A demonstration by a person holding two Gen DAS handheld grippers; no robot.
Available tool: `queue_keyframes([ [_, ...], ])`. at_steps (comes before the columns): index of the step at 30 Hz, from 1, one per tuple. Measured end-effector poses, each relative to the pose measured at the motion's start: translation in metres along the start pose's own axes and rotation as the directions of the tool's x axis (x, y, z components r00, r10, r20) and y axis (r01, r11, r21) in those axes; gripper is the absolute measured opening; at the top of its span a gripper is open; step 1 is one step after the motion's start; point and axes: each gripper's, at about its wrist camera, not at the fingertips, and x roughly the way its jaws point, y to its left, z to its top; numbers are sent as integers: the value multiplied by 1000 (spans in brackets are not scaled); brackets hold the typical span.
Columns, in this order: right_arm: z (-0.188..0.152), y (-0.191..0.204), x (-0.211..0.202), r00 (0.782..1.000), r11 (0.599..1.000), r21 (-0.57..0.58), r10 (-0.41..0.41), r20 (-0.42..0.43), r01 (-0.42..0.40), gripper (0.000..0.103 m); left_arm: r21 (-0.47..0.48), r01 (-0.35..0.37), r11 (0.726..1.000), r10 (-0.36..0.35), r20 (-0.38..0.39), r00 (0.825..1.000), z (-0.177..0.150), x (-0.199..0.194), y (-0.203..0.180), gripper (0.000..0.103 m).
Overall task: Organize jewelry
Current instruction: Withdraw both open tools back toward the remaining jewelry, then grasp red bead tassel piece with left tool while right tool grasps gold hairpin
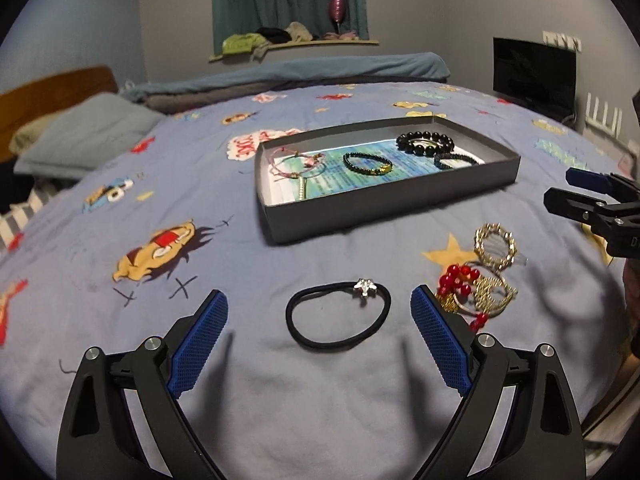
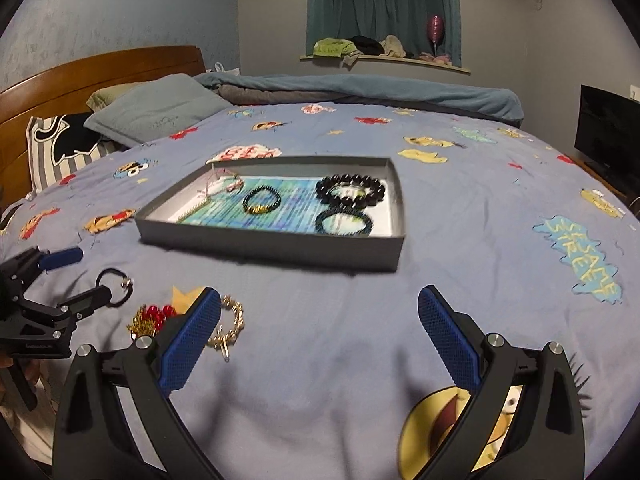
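A grey tray (image 1: pixel 400 204) lies on the bed and holds a pink cord bracelet (image 1: pixel 294 162), a dark bracelet with a gold bead (image 1: pixel 367 163), a black bead bracelet (image 1: pixel 425 143) and a dark blue bracelet (image 1: pixel 456 159). The tray also shows in the right wrist view (image 2: pixel 272 246). My left gripper (image 1: pixel 320 308) is open, its jaws on either side of a black hair tie with a silver star (image 1: pixel 338 314). A pile of gold chain and red bead jewelry (image 1: pixel 478 276) lies to its right. My right gripper (image 2: pixel 320 312) is open and empty beside that pile (image 2: pixel 228 322).
The blue cartoon bedspread (image 1: pixel 120 208) covers the bed. Pillows (image 2: pixel 156 108) and a wooden headboard (image 2: pixel 100 68) are at the left. A folded blanket (image 2: pixel 360 88) lies along the far edge. A black screen (image 2: pixel 608 132) stands at the right.
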Motion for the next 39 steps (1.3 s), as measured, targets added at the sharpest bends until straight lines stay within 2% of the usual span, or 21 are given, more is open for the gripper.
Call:
queue_keyframes([
  [4,-10,8,6,1000,1000,-14,13,0,-13,97,-40,29,999,-29,-12,999,-3,4,6,92],
  [8,-16,19,10,1000,998,-62,28,-4,-28,97,-25,15,1000,-15,-8,1000,-5,5,6,92],
  [12,-19,27,10,1000,994,-102,29,1,-29,97,-49,44,998,-45,-8,999,-6,5,9,92],
  [15,-20,31,13,999,993,-106,48,-10,-48,97,-37,31,999,-31,-7,999,-6,5,7,92],
  [17,-19,33,15,998,992,-106,61,-18,-63,93,-43,54,998,-53,4,999,-5,3,7,91],
  [25,-16,40,25,994,989,-109,90,-57,-96,56,-19,78,997,-78,-2,997,-3,5,-1,91],
  [30,-16,48,32,991,984,-129,111,-80,-121,42,-13,89,996,-89,6,996,-3,3,-5,91],
  [33,-16,50,37,988,983,-134,115,-105,-129,23,7,94,996,-94,9,996,-4,2,-9,90],
  [39,-14,42,34,986,984,-97,140,-91,-148,23,42,113,993,-114,23,993,-4,-1,-18,87],
])
